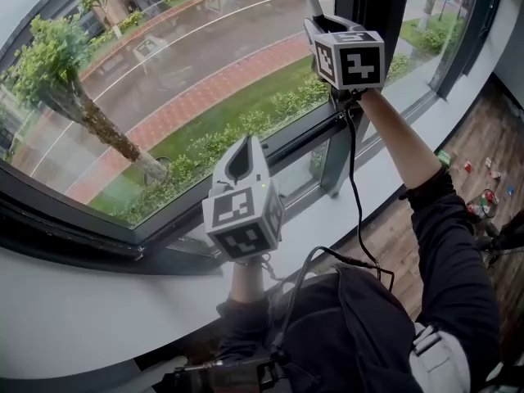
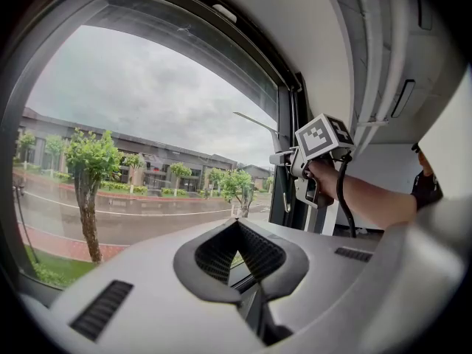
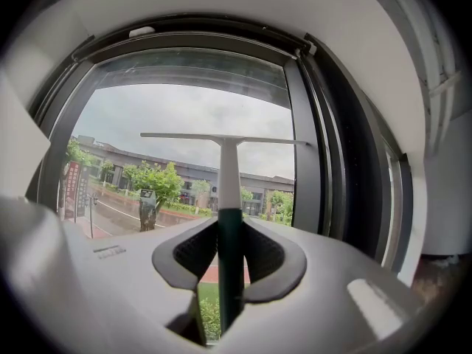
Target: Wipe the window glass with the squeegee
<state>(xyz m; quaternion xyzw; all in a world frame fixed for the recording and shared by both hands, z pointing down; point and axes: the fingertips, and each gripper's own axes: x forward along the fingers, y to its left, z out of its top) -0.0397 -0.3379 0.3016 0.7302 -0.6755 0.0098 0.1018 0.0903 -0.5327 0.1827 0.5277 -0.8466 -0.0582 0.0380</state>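
The squeegee has a green handle, a white shaft and a thin T-shaped blade. My right gripper is shut on the handle and holds the blade up against the upper part of the window glass. In the head view the right gripper is raised at arm's length near the dark upright of the frame. From the left gripper view the blade of the squeegee shows as a thin line on the glass. My left gripper hangs lower, over the sill, shut with nothing between its jaws.
A white sill runs below the dark window frame. A black cable trails from the right gripper down to the person's body. Wooden floor with small scattered items lies at the right.
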